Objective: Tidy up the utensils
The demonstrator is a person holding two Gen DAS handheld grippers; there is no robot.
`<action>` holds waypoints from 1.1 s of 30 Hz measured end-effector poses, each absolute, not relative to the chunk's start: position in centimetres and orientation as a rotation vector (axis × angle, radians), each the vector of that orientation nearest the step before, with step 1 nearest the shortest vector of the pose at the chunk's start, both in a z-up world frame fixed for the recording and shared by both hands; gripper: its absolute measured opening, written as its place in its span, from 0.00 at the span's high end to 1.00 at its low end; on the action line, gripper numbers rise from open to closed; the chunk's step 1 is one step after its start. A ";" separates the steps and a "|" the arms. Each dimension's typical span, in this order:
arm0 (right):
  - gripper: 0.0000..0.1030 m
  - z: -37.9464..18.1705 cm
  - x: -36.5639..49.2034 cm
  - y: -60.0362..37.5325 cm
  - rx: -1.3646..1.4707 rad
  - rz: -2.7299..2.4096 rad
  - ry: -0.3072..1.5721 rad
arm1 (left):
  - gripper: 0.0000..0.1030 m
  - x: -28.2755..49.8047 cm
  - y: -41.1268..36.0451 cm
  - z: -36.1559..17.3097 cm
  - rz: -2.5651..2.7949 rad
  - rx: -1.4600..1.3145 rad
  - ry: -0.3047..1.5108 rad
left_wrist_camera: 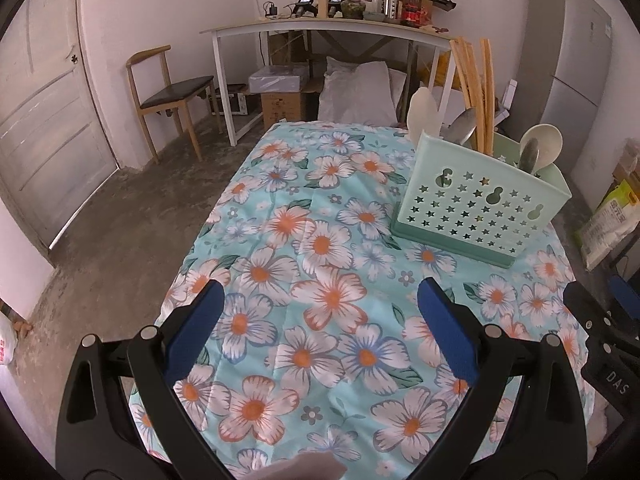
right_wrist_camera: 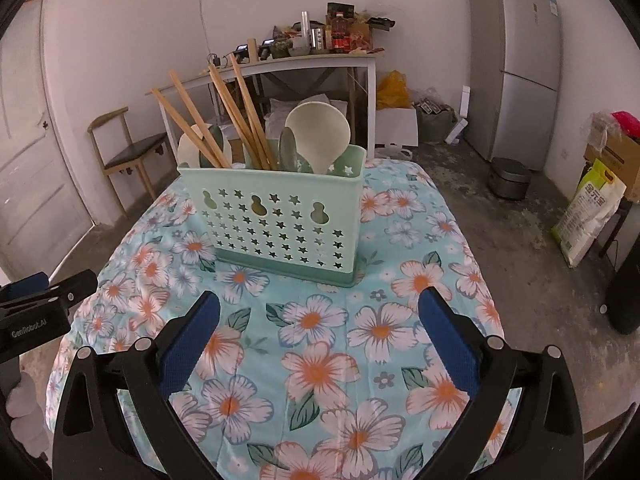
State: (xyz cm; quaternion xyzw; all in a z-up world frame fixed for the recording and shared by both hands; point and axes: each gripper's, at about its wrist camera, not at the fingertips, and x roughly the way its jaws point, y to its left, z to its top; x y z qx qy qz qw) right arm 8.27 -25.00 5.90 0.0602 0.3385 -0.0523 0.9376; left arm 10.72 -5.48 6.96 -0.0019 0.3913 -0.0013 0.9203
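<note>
I have both the left gripper point(left_wrist_camera: 318, 306) and right gripper point(right_wrist_camera: 319, 318) released, empty, short of the utensil caddy point(right_wrist_camera: 280, 220); its leaning chopsticks point(right_wrist_camera: 240, 120) could snag and tip it.

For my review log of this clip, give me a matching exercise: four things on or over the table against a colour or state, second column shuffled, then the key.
Things:
1. chopsticks
2. utensil holder
3. right gripper
4. big spoon

States:
A. pale green, star-shaped holes
B. cream, bowl end up
C. open, nothing between the jaws
D. wooden, leaning in the holder

Pairs: 1-D, 2-A, 3-C, 4-B
</note>
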 end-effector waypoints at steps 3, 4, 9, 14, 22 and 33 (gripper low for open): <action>0.06 6.0 8.2 -25.0 0.117 -0.110 0.694 | 0.09 10.7 -5.6 7.0 -0.008 -0.002 0.805; 0.06 6.0 8.2 -25.0 0.116 -0.112 0.695 | 0.09 10.6 -5.7 7.0 -0.009 0.000 0.805; 0.06 5.9 8.1 -25.0 0.112 -0.129 0.698 | 0.09 10.6 -5.8 7.0 -0.015 0.002 0.805; 0.06 5.9 7.9 -25.2 0.111 -0.142 0.702 | 0.09 10.5 -6.0 7.1 -0.026 0.010 0.801; 0.06 5.9 7.8 -25.4 0.113 -0.156 0.706 | 0.09 10.4 -6.3 7.1 -0.042 0.017 0.804; 0.06 5.7 7.6 -25.8 0.116 -0.177 0.715 | 0.09 10.5 -6.5 7.0 -0.045 0.024 0.807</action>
